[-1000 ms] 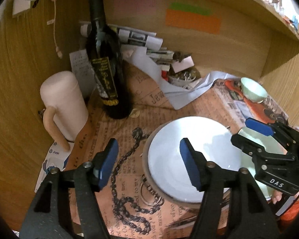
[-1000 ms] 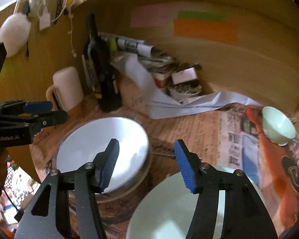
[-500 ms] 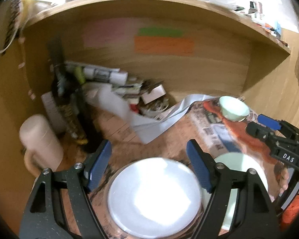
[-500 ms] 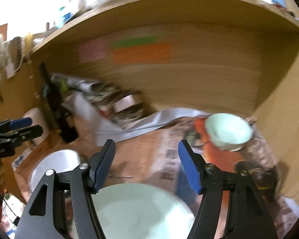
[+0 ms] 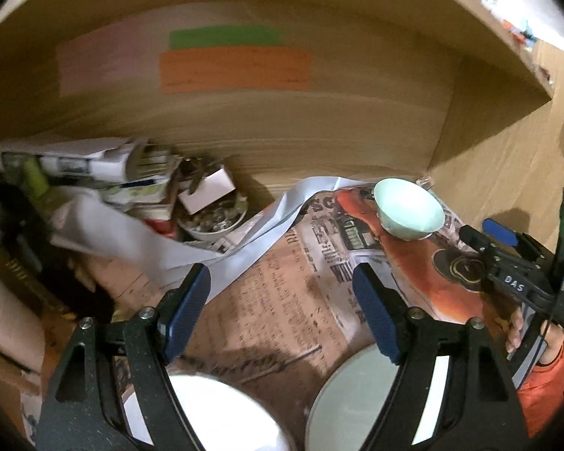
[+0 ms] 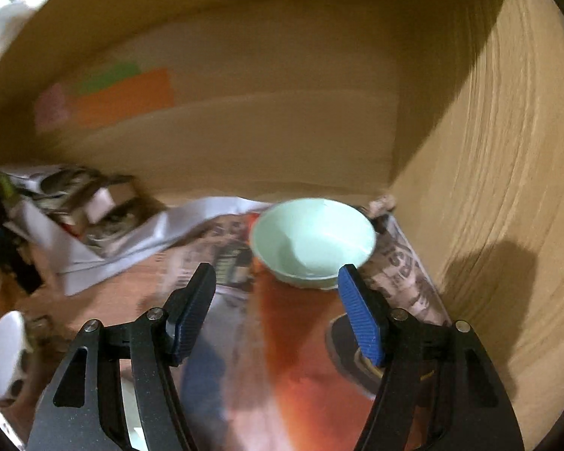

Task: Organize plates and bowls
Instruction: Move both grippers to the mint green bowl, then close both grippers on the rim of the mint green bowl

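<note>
The left tongs point(image 5: 280, 315) stood spread, blue pads apart with nothing between them, over the newspaper-covered wooden surface point(image 5: 267, 308). The right tongs point(image 6: 276, 310) were likewise parted and empty, their jaws opening a touch further; in the left wrist view they showed at the right edge point(image 5: 488, 235), held by a hand point(image 5: 519, 332) with an orange sleeve.

Just beyond the right tongs' tips sat a small pale-green ceramic bowl point(image 6: 314, 242), upright on the printed newspaper, near the back right corner of the wooden alcove (the right pad overlapped its rim in the picture, but whether it touched I could not tell). The same bowl appeared in the left wrist view point(image 5: 408, 212), ahead and to the right of the left tongs, well apart from them.

Below the left tongs, at the bottom edge, lay a white round plate point(image 5: 222, 413) under the left finger and a pale-green round plate point(image 5: 353, 406) under the right finger, side by side and not touching as far as could be seen.

Farther back on the left was a blurred heap of rolled papers and a small white box point(image 5: 206, 189), with a long white paper strip point(image 5: 267, 236) trailing across the surface. On the alcove's back wall were a green paper strip point(image 5: 225, 37), an orange one point(image 5: 235, 69) below it, and a pink one point(image 5: 105, 60) beside them.
</note>
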Tool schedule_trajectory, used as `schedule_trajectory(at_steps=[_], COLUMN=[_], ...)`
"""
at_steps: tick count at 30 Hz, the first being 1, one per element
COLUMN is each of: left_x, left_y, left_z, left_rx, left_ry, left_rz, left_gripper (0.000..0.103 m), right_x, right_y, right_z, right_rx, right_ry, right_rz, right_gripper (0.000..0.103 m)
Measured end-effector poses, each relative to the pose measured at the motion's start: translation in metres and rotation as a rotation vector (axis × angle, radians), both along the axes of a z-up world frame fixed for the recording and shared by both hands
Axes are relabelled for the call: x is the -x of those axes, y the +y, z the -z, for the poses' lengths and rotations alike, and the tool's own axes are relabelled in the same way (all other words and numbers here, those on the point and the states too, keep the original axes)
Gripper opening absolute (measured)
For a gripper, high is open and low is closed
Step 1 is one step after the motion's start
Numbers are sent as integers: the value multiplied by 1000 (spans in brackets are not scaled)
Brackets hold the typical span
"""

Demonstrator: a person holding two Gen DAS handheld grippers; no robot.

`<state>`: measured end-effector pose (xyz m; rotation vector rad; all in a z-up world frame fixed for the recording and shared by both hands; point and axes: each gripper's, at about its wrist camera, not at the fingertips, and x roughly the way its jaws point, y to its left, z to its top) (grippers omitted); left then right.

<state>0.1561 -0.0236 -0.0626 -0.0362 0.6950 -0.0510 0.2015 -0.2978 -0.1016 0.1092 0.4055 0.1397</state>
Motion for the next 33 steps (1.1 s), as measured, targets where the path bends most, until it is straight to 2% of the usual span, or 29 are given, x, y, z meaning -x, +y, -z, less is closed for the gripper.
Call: schedule_trajectory(at_steps=[11, 20, 21, 24, 27, 33], left_x=[-65, -99, -102, -113, -124, -140], left_y=[-41, -57, -58, -61, -66, -77], left_z=[13, 38, 40, 46, 51, 61], left_rx=[-104, -165, -165, -165, -165, -151], left_ry=[18, 73, 80, 96, 114, 168], left_rz=[40, 78, 83, 100, 115, 145], left_gripper=[78, 78, 78, 78, 78, 78], right_x=[-71, -108, -110, -111, -106, -94], right_y=[-35, -46, -47, -49, -50, -42], right_z=[24, 45, 46, 48, 46, 46], right_rx=[-55, -96, -106, -108, -99, -96], right_ry=[164, 266, 271, 267, 251, 236], right_rz=[86, 87, 82, 84, 78, -19], right_gripper=[64, 45, 40, 37, 29, 22])
